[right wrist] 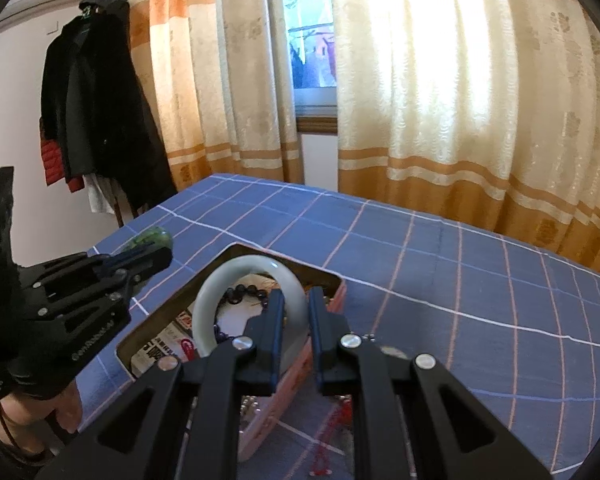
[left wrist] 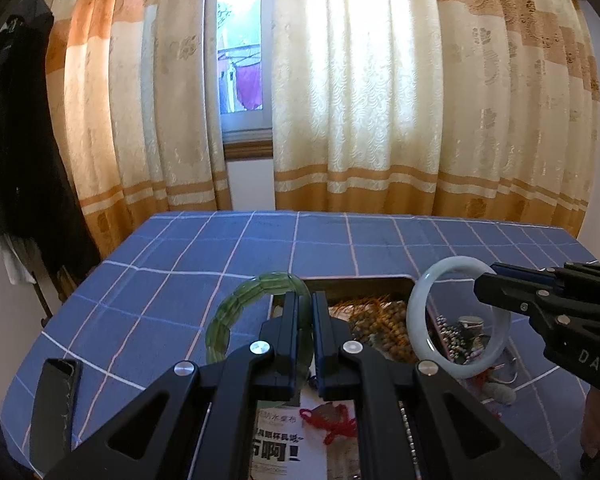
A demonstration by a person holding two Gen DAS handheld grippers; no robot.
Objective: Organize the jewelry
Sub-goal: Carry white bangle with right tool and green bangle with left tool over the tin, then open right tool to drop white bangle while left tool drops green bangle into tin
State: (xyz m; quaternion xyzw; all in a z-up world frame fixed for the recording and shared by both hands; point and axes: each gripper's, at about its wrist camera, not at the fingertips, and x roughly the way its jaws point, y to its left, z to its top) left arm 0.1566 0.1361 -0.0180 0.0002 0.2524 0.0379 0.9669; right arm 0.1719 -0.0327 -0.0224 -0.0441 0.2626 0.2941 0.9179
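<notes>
- The left gripper [left wrist: 306, 312] pointed forward and somewhat downward over the blue checked tablecloth [left wrist: 180, 264], its jaws drawn narrow and clamped on the green bracelet [left wrist: 228, 316].
- The green bracelet, made of translucent segments, stood nearly upright in that grip, its loop arching out to the left of the fingers and clear of the cloth.
- In the right wrist view the left gripper [right wrist: 160, 258] reached in from the left edge, with the green bracelet [right wrist: 152, 240] showing at its tip.
- The right gripper [right wrist: 296, 308] also tilted forward and down, its jaws narrow and closed on the rim of the pale bangle [right wrist: 208, 300].
- The pale bangle was held upright, its ring standing up and to the left of the fingers, above the open box [right wrist: 332, 280].
- From the left wrist view the right gripper [left wrist: 488, 276] came in from the right edge and pinched the pale bangle [left wrist: 416, 312] at its upper right, the ring hanging below and left of the tips.
- The open box [left wrist: 360, 280] sat on the tablecloth between the two grippers, with brown beads [left wrist: 384, 320] and other small jewelry heaped inside.
- A red knotted cord [left wrist: 336, 424] lay on printed paper beneath the left gripper.
- A dark phone [left wrist: 56, 396] lay on the cloth at the lower left.
- Part of a hand [right wrist: 60, 404] showed beneath the left gripper's body.
</notes>
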